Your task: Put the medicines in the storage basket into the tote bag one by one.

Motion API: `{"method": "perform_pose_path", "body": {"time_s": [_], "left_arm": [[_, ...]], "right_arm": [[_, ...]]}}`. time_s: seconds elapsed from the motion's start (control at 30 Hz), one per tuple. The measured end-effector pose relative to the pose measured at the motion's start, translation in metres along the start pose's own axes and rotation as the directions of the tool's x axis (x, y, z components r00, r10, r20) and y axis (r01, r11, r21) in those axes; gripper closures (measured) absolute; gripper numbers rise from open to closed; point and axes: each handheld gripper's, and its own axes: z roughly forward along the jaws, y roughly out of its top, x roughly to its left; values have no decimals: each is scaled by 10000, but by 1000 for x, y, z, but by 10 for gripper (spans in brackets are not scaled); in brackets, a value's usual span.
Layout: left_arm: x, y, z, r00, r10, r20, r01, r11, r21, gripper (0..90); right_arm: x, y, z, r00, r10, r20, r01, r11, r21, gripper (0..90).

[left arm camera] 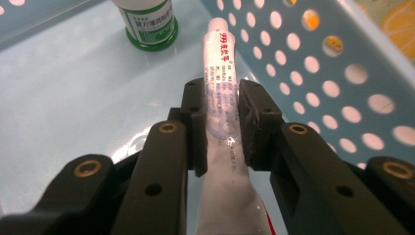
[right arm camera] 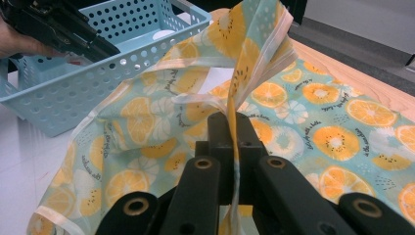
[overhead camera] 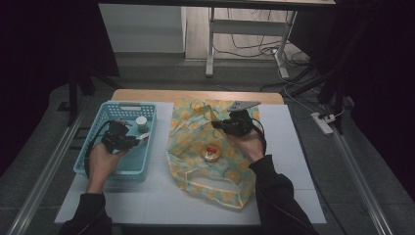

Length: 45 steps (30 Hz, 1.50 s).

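Left gripper view: tube (left arm camera: 221,105) clamped between left tool (left arm camera: 221,128) pads

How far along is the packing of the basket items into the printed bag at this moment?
Done: one round item lies on the orange-print bag. In hand: the left claw grips a white tube inside the blue basket; the right claw pinches the bag's edge up. Left: move the tube across, then the green-labelled bottle standing in the basket.
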Motion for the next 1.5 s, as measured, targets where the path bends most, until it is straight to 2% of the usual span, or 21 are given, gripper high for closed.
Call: {"method": "perform_pose_path", "body": {"time_s": [0.2,0.43,0.6,0.9,1.23,1.5], "left_arm": [[1,0,-5,9998,-155,82,158,9995,-280,745],[-1,1,-16,9999,133,-75,-138,9966,-810,745],[0,0,-25,10000,35,-77,-42,9948,-1013,745],[-1,1,-42,9994,-124,328,172,9883,-1516,746],[-8,4,-53,9979,-92,643,211,9820,-1876,748],[-17,7,-66,9959,188,886,13,9751,-2219,750]], "right_arm": [[1,0,0,10000,-28,11,28,10000,-6,895],[2,1,0,9999,-103,26,103,9999,13,895],[2,1,0,9999,-114,30,113,9999,14,895],[2,1,-1,9999,-85,65,86,10000,-23,895],[1,2,-4,9999,-72,123,73,9999,-116,895],[0,2,-4,9999,-70,135,72,9999,-136,895]]}}
